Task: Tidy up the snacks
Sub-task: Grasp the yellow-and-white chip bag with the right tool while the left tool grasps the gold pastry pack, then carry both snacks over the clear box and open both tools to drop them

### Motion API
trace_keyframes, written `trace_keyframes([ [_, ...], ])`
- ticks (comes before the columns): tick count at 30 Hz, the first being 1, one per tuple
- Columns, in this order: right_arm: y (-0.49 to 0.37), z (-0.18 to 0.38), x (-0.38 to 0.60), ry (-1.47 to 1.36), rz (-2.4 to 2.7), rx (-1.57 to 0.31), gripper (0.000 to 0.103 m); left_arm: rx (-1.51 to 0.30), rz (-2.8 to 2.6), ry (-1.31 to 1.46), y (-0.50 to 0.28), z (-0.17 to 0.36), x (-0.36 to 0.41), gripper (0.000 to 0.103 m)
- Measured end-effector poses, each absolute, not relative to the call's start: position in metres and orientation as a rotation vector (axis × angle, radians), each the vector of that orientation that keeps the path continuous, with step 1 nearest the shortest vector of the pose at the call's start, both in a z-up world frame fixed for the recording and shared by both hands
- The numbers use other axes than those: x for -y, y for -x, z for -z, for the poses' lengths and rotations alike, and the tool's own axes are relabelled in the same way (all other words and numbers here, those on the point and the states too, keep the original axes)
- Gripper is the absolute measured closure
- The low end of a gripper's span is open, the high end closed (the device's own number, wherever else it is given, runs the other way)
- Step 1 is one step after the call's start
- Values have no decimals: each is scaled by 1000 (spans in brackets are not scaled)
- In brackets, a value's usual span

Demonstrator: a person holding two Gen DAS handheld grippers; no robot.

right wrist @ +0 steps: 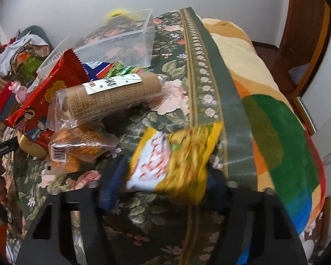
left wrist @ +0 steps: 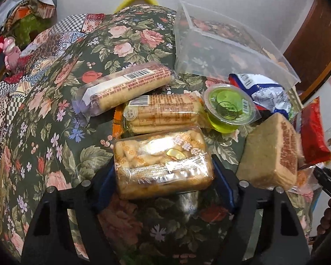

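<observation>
My left gripper (left wrist: 163, 176) is shut on a clear pack of small biscuits (left wrist: 162, 162), held over the floral cloth (left wrist: 55, 110). Behind it lie two biscuit sleeves (left wrist: 130, 86) (left wrist: 161, 112), a green jelly cup (left wrist: 230, 108), a blue-white bag (left wrist: 267, 95) and a brown cake block (left wrist: 271, 154). An empty clear plastic box (left wrist: 220, 50) stands behind them. My right gripper (right wrist: 165, 181) is shut on a yellow-white snack bag (right wrist: 174, 161), blurred by motion. To its left lie a brown roll pack (right wrist: 112, 97), a red bag (right wrist: 48, 97) and an orange pack (right wrist: 81, 141).
A striped colourful blanket (right wrist: 275, 121) lies right of the cloth. A heap of cloth and paper (left wrist: 24, 11) and a pink figure (left wrist: 11, 50) sit at the far left. A wooden frame (left wrist: 315, 39) stands at the right. The clear box also shows in the right wrist view (right wrist: 121, 42).
</observation>
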State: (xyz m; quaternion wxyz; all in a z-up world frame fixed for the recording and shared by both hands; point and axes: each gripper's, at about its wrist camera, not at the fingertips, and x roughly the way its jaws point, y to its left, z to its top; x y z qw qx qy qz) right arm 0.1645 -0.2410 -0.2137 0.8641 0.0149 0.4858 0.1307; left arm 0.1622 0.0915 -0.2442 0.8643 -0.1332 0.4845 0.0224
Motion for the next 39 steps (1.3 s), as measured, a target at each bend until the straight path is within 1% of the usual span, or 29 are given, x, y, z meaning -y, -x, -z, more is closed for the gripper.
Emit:
trace_keyframes([
  [1,-165,213,243,-40,-278,-1019,65,-1011,-46,281,-160,242,-91,26],
  [2,-166,213,245,-50,-281,-1021,73,-1005,-48,278,-158,240,-91,26],
  [4,-169,212,249,-78,-294,-1024,80,-986,-56,258,-152,232,-88,26],
  [5,-171,212,252,-95,-302,-1024,81,-977,-59,251,-150,228,-88,26],
  [10,-171,206,253,-100,-303,-994,82,-924,-61,234,-138,205,-86,26],
  [15,-165,187,252,-85,-310,-925,83,-859,-56,216,-133,178,-83,26],
  [26,-191,133,240,-92,-363,-751,83,-713,-33,150,-163,119,-68,26],
  [32,-200,119,223,-42,-387,-673,83,-688,-9,146,-192,102,-64,26],
  [39,-225,119,203,-34,-420,-660,83,-696,6,138,-235,101,-57,26],
])
